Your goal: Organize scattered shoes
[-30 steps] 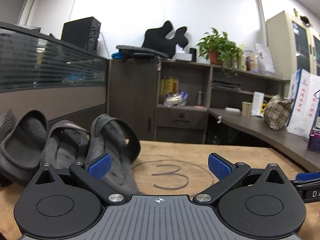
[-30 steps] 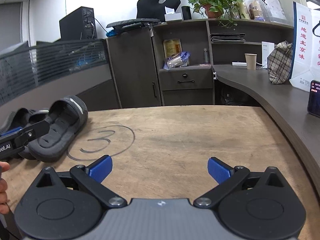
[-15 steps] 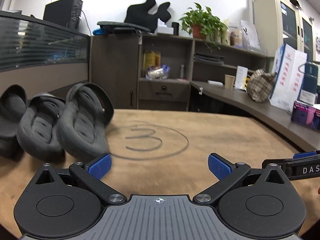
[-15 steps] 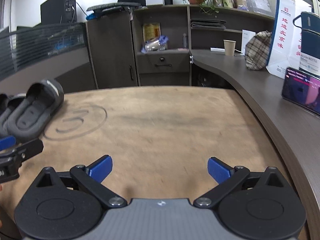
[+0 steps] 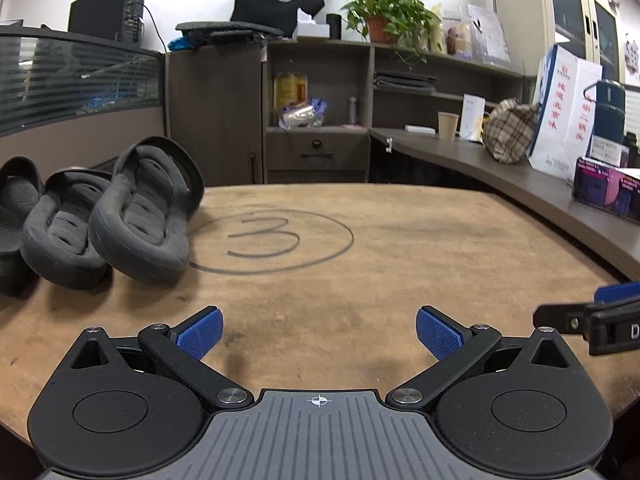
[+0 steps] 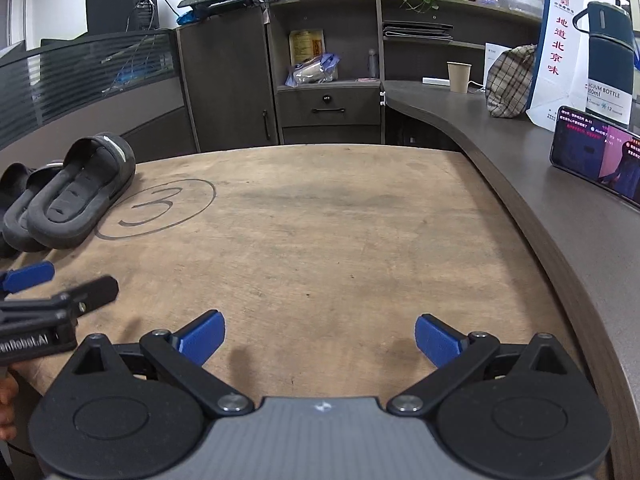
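Three dark grey slippers lie side by side at the table's left, toes pointing away. The nearest slipper (image 5: 144, 216) touches the edge of a drawn circle with a "3" (image 5: 268, 236); a second slipper (image 5: 60, 232) lies left of it, a third (image 5: 12, 216) at the frame edge. In the right wrist view the nearest slipper (image 6: 80, 192) lies at the far left. My left gripper (image 5: 318, 332) is open and empty, well back from the slippers. My right gripper (image 6: 320, 336) is open and empty over the table's near part.
The round wooden table (image 6: 340, 220) meets a dark curved desk (image 6: 540, 168) on the right with a phone (image 6: 596, 152), a paper cup (image 6: 459, 76) and a plaid bag (image 6: 508, 84). A cabinet (image 5: 216, 112) and shelves stand behind.
Both grippers have pulled back from the slippers toward the table's near edge, staying open. The slippers now lie farther away, unmoved in their row.
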